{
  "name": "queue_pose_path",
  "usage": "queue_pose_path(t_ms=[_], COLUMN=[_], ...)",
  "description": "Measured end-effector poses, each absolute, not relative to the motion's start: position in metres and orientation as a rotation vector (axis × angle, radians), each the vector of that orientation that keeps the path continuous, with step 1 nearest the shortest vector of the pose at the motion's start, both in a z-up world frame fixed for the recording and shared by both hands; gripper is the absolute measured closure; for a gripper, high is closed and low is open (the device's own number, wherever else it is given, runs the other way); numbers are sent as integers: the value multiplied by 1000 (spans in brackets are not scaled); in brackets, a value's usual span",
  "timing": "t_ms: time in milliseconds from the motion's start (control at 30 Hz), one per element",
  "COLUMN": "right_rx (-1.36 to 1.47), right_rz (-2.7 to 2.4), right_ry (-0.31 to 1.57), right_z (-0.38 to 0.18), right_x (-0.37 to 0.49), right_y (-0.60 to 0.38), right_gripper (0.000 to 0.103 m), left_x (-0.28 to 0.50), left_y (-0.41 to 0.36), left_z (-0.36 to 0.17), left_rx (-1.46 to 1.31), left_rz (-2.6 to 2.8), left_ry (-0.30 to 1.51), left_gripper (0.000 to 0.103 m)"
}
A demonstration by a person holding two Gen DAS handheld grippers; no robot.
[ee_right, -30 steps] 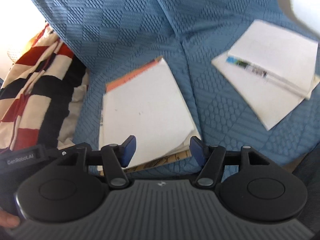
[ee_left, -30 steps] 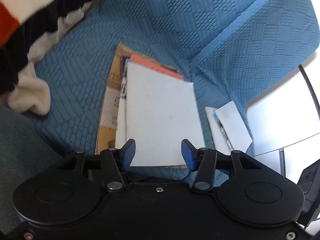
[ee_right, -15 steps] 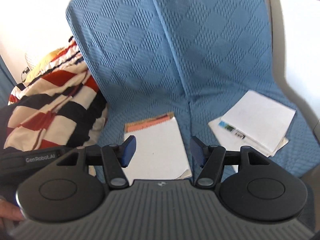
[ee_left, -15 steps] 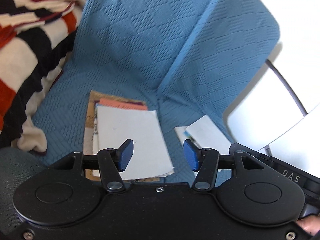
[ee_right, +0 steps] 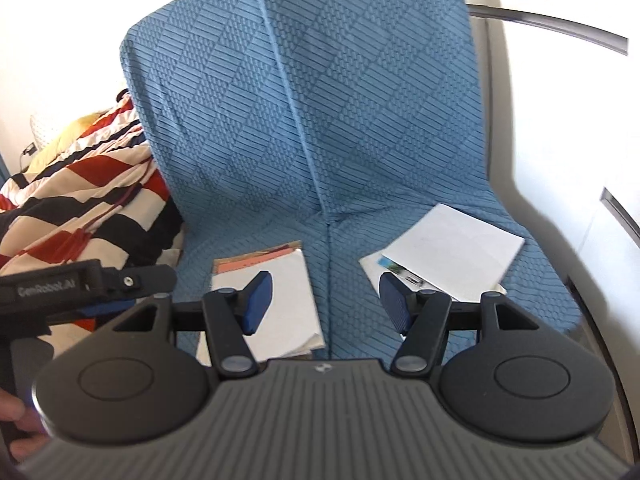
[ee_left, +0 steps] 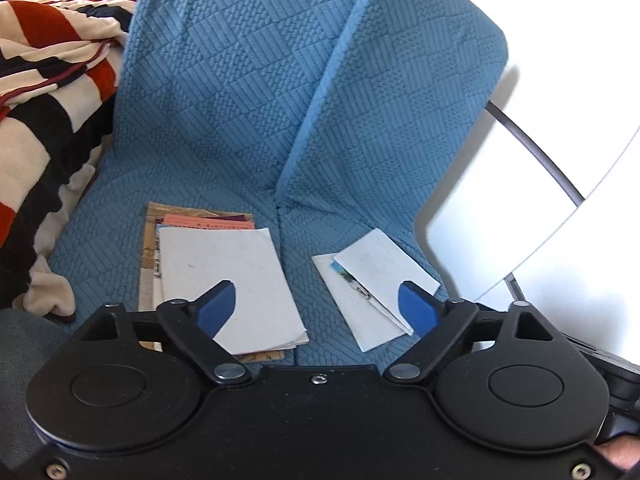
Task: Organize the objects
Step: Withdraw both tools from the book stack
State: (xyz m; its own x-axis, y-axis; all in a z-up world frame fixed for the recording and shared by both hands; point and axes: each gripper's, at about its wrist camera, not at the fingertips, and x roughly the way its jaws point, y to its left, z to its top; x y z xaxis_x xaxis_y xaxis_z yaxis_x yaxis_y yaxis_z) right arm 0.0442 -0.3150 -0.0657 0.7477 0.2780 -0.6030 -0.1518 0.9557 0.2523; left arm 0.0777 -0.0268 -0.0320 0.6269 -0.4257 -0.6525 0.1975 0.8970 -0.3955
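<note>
White-topped booklet stack (ee_left: 224, 280) squared on blue seat (ee_left: 200, 128) — both grippers open, empty

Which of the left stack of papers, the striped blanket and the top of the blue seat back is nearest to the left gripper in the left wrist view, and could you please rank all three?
Measured from the left gripper:
1. Left stack of papers, just beyond its left finger, on the seat.
2. Striped blanket, off to the left.
3. Top of the blue seat back, upper right, farthest.
</note>
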Motion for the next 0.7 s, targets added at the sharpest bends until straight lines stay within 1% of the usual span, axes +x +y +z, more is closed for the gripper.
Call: queue_pose_path(t_ms=[33,100,233,700], right_rx=[198,207,160,230], right_rz=[231,233,178,142], right_ry=[696,694,676,695], right_z=[-67,-69,-73,-84], right_x=[43,40,31,18], right_y=[-319,-324,-331,-365], right_gripper=[30,14,15,15], left_x=[75,71,66,53], left_y=[-29,-34,-47,-87], left_z=[-33,-35,-42,-51], left_rx=[-297,-282,-255,-232], left_rz=[-371,-366,-384,-420], left_ry=[816,808,832,864], left_gripper=[4,2,2,2])
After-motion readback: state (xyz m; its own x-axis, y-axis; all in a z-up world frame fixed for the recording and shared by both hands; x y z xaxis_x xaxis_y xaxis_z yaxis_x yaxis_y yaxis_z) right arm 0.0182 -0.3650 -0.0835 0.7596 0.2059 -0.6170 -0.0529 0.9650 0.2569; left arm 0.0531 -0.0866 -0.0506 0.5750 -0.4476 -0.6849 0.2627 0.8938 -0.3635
